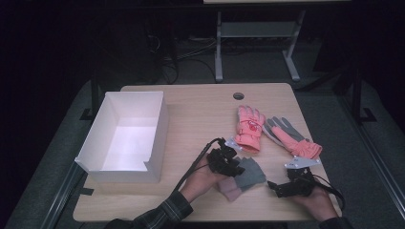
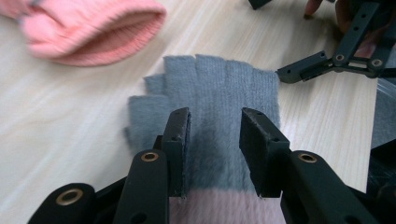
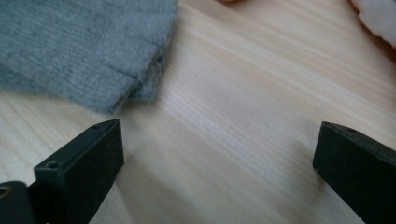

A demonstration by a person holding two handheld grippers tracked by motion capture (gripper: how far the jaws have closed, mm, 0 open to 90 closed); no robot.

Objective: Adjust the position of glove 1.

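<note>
Grey-and-pink knit fingerless glove [image 2: 219,112] flat at lower centre of wooden table [image 1: 191,114]. Left gripper [image 2: 215,149] part-open astride it, pads clear. Right gripper [image 3: 215,168] wide, empty. Step: release. Next: lift away cleanly.

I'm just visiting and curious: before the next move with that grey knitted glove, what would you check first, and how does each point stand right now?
1. Left claw over the grey glove: ok, its jaws straddle the glove.
2. Left claw gripping the glove: not ok, the jaws stand apart with a gap to the fabric.
3. Right claw free: ok, wide open over bare table, nothing between its jaws.
4. Glove lying flat: ok, spread on the wood, fingers pointing away from the left claw.
5. White box ready to receive: ok, open-topped and looks empty.
6. Orange gloves out of the way: ok, apart from the grey one.
</note>
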